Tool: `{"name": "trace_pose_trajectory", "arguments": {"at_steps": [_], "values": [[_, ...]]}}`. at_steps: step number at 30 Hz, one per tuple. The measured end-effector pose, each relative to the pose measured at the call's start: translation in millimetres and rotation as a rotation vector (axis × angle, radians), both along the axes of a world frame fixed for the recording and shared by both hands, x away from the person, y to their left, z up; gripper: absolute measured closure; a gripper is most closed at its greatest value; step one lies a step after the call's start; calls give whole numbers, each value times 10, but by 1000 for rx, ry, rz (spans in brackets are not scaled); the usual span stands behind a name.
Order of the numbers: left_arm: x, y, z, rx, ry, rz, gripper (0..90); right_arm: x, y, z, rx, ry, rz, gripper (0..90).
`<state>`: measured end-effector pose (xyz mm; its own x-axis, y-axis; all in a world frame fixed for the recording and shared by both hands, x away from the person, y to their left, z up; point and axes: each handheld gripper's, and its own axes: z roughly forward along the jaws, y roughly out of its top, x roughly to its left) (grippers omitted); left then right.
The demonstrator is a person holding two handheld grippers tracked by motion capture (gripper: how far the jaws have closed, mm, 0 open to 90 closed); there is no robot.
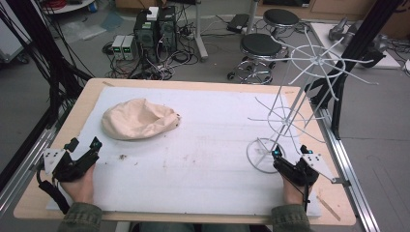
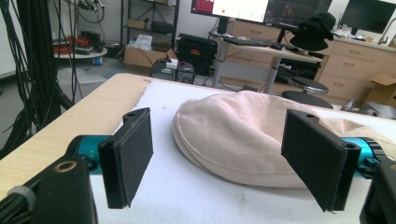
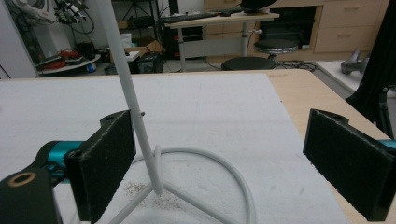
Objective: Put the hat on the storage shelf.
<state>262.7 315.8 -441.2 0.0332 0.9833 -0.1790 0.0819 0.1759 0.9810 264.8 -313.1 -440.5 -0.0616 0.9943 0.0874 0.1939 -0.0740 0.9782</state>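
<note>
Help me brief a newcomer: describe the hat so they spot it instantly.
On the white foam sheet covering the wooden table, look to the far left part. The soft cream fabric hat lies there crumpled, the sheet's only cloth item, unlike the tall white wire rack at right.

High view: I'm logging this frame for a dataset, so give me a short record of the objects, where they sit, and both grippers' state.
surface: white foam sheet on a wooden table
object 1: beige fabric cap, far left, crumpled
object 2: white wire rack with ring base, right, pole leaning
left gripper: jaws open, aimed at cap, apart from it
right gripper: jaws open, at rack's base
</note>
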Motion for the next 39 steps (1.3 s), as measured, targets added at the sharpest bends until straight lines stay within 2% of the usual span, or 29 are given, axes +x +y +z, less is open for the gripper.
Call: {"name": "trace_pose_trajectory", "arguments": {"at_steps": [35, 39], "values": [[13, -5, -6, -12, 3, -14, 250, -4, -3, -6, 10, 8, 0, 84], [21, 12, 2, -24, -1, -20, 250, 1, -8, -9, 13, 7, 1, 84]]}}
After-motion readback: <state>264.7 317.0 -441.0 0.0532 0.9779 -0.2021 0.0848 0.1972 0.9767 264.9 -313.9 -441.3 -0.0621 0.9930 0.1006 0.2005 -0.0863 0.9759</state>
